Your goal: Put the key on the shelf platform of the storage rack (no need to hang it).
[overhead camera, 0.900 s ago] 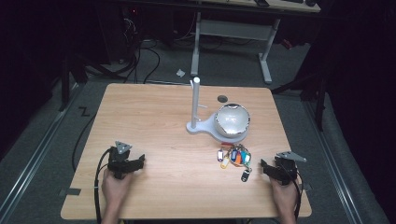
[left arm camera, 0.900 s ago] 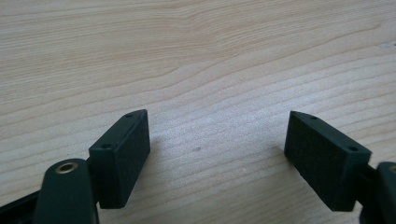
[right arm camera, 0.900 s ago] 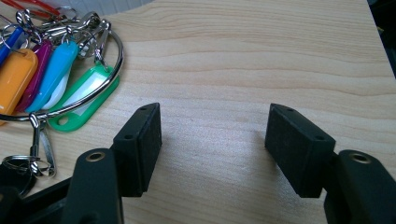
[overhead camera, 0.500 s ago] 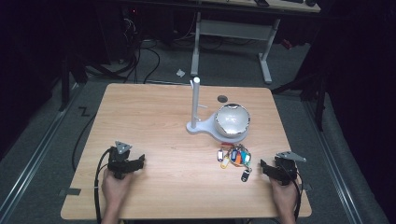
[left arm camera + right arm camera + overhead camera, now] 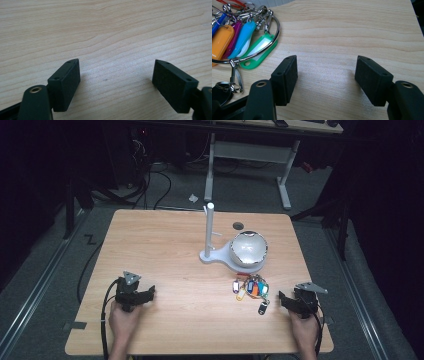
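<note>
A bunch of coloured key tags on a metal ring (image 5: 252, 288) lies on the wooden table (image 5: 175, 245), in front of a white stand with an upright post (image 5: 209, 232) and a shiny bowl (image 5: 247, 249). A small black fob (image 5: 262, 309) hangs off the bunch. My right gripper (image 5: 281, 297) rests on the table just right of the keys, open, with bare wood between its jaws; in the right gripper view (image 5: 327, 72) the key tags (image 5: 242, 37) lie up and left of it. Near the front left edge sits my left gripper (image 5: 150, 292), open over bare wood (image 5: 116, 75).
A dark round hole (image 5: 238, 225) marks the table behind the bowl. Cables trail from both grippers toward the front edge. Beyond the table stand a white desk frame (image 5: 250, 155) and floor cables.
</note>
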Action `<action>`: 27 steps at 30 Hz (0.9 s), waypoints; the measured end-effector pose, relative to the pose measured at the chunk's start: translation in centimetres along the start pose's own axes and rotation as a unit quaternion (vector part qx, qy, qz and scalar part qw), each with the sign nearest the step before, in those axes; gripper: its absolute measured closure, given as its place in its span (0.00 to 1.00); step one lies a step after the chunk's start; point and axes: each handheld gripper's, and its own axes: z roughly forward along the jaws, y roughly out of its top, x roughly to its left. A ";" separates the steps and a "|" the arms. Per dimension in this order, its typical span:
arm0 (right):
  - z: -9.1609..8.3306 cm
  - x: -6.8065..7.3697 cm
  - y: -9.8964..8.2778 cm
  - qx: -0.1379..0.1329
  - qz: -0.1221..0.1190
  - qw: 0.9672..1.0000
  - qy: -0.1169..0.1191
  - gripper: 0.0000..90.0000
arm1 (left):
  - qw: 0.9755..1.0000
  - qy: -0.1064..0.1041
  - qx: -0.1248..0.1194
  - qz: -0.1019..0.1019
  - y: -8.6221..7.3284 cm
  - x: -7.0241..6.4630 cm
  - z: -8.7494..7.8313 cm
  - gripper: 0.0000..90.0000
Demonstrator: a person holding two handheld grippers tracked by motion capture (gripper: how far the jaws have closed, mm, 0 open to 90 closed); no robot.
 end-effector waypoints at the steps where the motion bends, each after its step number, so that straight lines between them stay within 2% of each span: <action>1: 0.0 0.0 0.0 0.000 0.000 1.000 0.000 0.39 | 1.000 0.000 0.000 0.000 0.0 0.0 0.0 0.25; 15: 0.0 0.0 0.0 0.001 -0.001 1.000 0.004 0.38 | 1.000 0.000 0.001 0.001 0.0 0.0 0.0 0.25; 17: -0.1 -0.1 0.0 0.002 -0.001 1.000 0.006 0.39 | 1.000 0.000 0.001 0.000 0.0 0.0 0.0 0.25; 21: -0.4 -0.2 0.1 0.006 0.018 1.000 0.020 0.42 | 1.000 0.000 0.001 0.000 0.0 0.0 0.0 0.25; 27: -1.1 0.4 0.6 0.001 0.009 0.999 0.032 0.44 | 1.000 0.000 0.001 0.000 0.0 0.0 0.0 0.25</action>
